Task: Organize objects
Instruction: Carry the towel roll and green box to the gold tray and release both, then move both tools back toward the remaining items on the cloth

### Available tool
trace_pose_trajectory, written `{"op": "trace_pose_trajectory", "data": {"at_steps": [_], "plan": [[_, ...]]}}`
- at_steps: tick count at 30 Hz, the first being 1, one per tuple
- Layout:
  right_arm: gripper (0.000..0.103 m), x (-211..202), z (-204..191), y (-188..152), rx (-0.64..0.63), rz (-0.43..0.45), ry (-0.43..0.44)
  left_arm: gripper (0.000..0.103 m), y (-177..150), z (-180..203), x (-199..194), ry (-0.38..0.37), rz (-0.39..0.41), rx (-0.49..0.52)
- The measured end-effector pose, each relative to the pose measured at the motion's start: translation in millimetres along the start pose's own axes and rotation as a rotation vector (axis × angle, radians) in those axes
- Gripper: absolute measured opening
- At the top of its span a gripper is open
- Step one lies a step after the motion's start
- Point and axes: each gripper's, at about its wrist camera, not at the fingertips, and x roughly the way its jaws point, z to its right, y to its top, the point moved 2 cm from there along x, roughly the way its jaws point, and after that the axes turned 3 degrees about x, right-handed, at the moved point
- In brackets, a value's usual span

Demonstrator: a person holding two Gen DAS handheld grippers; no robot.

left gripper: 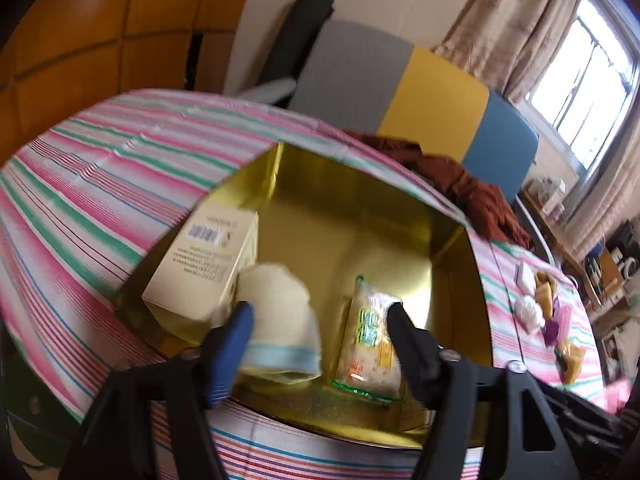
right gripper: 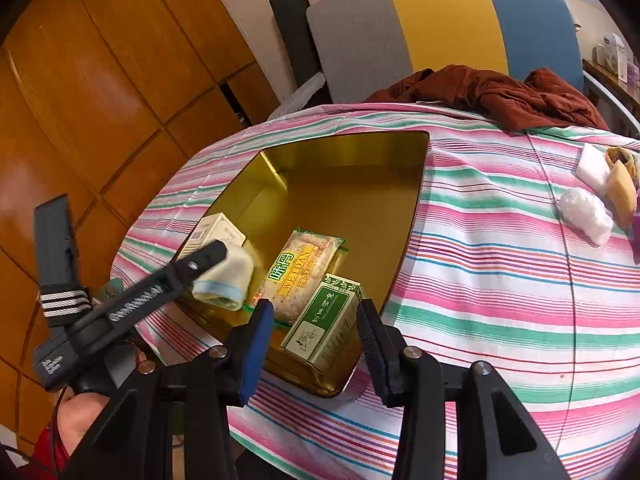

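Two grippers hover over the gold tin [right gripper: 352, 168] mid-frame on the striped desk [right gripper: 500, 280]. Left gripper [left gripper: 320, 312], fingers released, beside the cream cloth [left gripper: 280, 304]; right gripper [right gripper: 316, 320], fingers parted around the green box [right gripper: 324, 320], not pressing.

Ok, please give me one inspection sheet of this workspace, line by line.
Surface: striped tablecloth, flat.
Job's things: gold tin holds cream box, folded cloth, cracker packet, green box.
Clutter: white wad and yellow wrappers on the tablecloth, apart from the tin.
Grippers: left gripper open at the folded cloth; right gripper open, over the green box.
Cables: thin dark wire by the hand.
Surroundings: three-colour chair, brown garment, wooden panels, window.
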Motion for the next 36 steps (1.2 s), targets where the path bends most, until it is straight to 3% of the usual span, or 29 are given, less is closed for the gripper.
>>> {"op": "trace_pose_trajectory", "data": {"at_steps": [4,12,17,36], "plan": [[0.043,-5,3,-2,0.013,0.007,0.004,0.09,4,4,-12,0.014,0.052,-0.011],[0.043,-13,8,-1,0.025,0.03,0.006,0.098,0,14,-15,0.012,0.024,-0.021],[0.043,-20,17,1,0.039,0.049,-0.012,0.1,-6,25,-15,0.004,0.006,-0.016],[0.043,-58,97,7,0.18,0.132,-0.131,0.103,-22,113,-17,-0.091,-0.018,0.189]]}}
